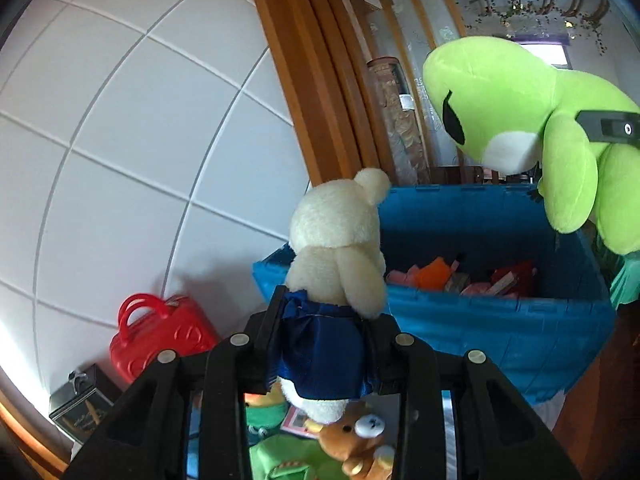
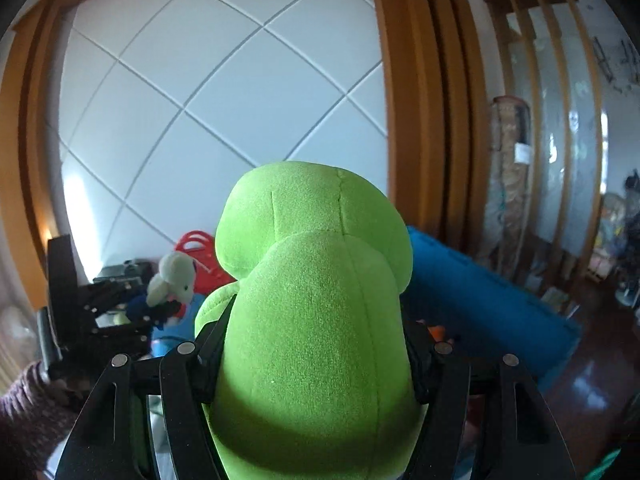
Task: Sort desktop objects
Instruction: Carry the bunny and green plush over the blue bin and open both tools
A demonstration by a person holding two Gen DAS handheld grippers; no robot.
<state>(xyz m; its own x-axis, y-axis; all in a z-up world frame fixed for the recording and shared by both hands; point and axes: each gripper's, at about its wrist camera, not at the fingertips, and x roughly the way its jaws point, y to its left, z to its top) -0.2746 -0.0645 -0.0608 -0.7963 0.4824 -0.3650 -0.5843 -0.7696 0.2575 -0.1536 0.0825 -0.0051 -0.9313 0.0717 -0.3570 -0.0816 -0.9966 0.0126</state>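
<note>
My left gripper (image 1: 322, 336) is shut on a cream plush bear (image 1: 340, 240) by its blue skirt, lifted beside a blue bin (image 1: 500, 320). The bin holds several red, pink and orange items. My right gripper (image 2: 316, 360) is shut on a big green plush frog (image 2: 316, 312), which fills its view. In the left wrist view the green plush frog (image 1: 512, 112) hangs over the bin's right side, with one black finger (image 1: 608, 126) across its body. The right wrist view shows the left gripper (image 2: 120, 312) with the cream bear (image 2: 172, 280) at lower left.
A red toy suitcase (image 1: 160, 336) and a dark box (image 1: 80, 404) stand by the white tiled wall (image 1: 140, 140). Below the left gripper lie a brown plush bear (image 1: 360, 444) and green toys (image 1: 280, 456). A wooden door frame (image 1: 312, 80) rises behind the bin. A sleeve (image 2: 28, 412) shows at lower left.
</note>
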